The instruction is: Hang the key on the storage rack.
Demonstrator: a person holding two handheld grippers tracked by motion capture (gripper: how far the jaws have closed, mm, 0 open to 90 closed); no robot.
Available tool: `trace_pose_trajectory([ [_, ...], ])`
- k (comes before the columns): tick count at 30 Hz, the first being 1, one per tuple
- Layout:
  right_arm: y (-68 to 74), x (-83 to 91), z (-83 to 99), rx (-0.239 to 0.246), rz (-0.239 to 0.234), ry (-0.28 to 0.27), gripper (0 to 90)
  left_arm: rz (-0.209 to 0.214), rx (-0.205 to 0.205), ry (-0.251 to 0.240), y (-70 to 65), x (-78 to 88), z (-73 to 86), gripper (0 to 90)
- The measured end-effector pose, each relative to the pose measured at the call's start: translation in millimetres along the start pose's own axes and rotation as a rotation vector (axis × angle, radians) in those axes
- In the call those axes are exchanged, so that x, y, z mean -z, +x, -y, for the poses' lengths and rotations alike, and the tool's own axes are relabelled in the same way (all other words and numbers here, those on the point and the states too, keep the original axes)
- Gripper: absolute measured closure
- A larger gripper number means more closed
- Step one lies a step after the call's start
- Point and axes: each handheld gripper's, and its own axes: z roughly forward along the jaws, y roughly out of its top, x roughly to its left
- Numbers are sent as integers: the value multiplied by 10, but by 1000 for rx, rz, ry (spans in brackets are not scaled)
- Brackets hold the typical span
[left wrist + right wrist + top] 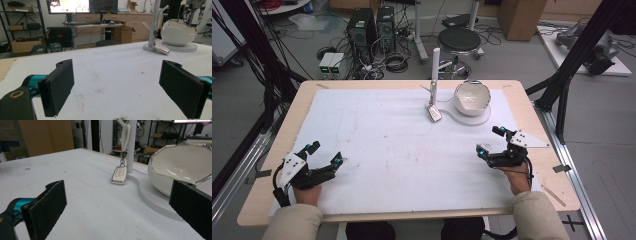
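White matting [387,145] is spread over the pale wooden surface [267,185], marked here and there with small dark specks. The left claw [323,153] is held low over the near left corner, its jaws spread wide with nothing between them; in the left gripper view the two black pads [58,86] are seen well apart over bare matting. The right claw [490,140] is held over the near right edge, likewise spread and empty.

Well ahead of the right claw and slightly to its left, a white bowl [472,97] with a jagged, silver-edged rim is seated on a flat white base [464,119]. Just beside the bowl, a white upright post [435,67] rises from the same base. A car key fob [119,175], white and silver, is hung from the post by a strap and ring, its lower end resting on the matting. From the left claw, these things are seen far off to the right.
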Motion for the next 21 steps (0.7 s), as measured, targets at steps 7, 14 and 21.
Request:
trace_pose_trajectory([
  [7,41,48,206,-23,21,-3,4,0,0,7,4,-3,-2,131],
  [14,60,127,273,-26,14,-54,4,-1,2,7,1,-8,-2,131],
  [21,64,142,281,-28,36,-69,4,-5,0,-3,-4,5,1,131],
])
